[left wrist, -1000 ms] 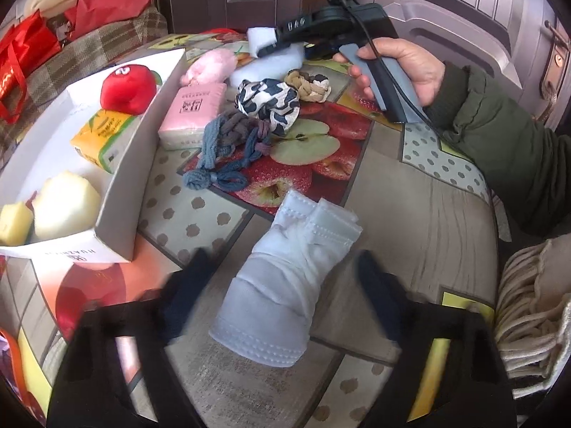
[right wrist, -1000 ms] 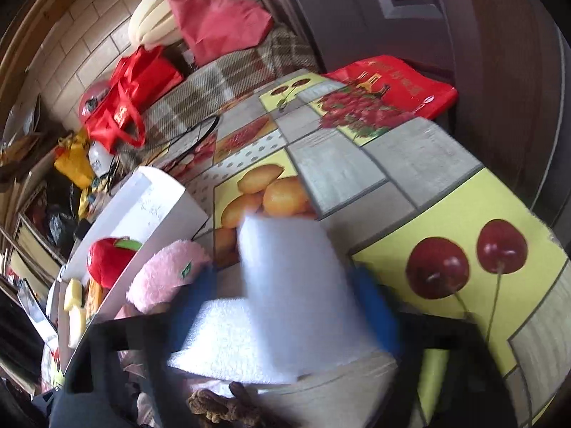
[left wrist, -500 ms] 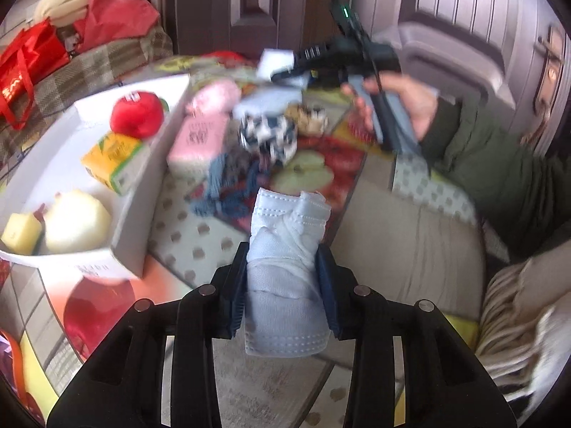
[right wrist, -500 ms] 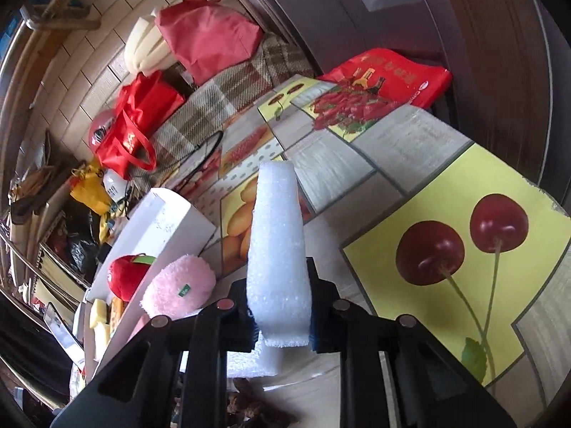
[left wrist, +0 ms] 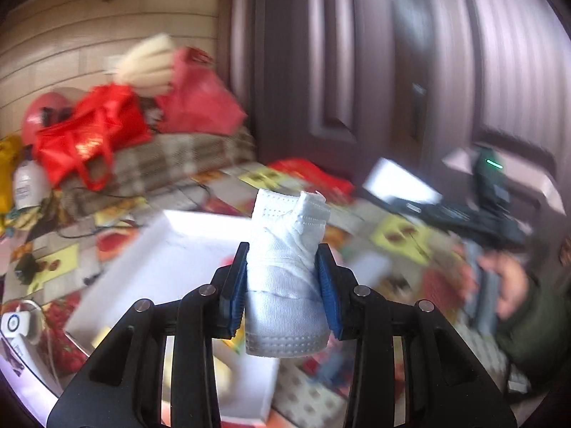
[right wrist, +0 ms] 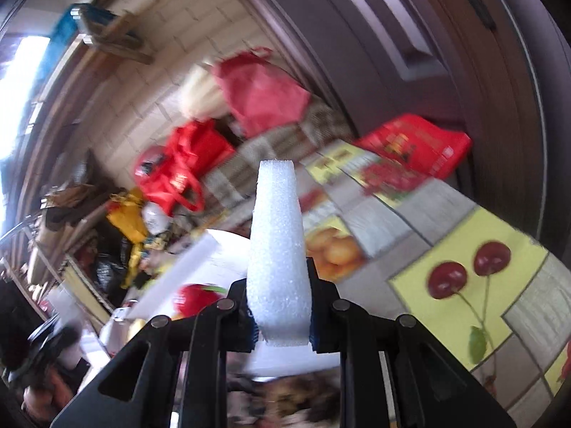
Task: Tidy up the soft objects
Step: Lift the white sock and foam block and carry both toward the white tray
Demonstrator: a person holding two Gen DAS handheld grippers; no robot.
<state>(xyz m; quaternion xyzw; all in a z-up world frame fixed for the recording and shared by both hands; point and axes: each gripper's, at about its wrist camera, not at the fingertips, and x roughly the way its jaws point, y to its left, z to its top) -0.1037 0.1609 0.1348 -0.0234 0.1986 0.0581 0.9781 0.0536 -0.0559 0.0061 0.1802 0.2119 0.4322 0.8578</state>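
The left gripper [left wrist: 283,285] is now raised clear of the surface [right wrist: 464,249], jaws clamped on the folded white mask [left wrist: 285,267], held over the white box [left wrist: 171,249]. The right gripper [right wrist: 280,306] is tilted upward too, jaws pinching the white foam block [right wrist: 276,249] upright, higher than half a second ago. No lettering can be read through the blur.

1. We see our left gripper [left wrist: 283,281] built of black linkage arms with silver rivets and blue pads.
2. Our right gripper [right wrist: 280,306] matches it.
3. Our right hand [left wrist: 506,285] shows bare skin and a dark green sleeve [left wrist: 539,324].
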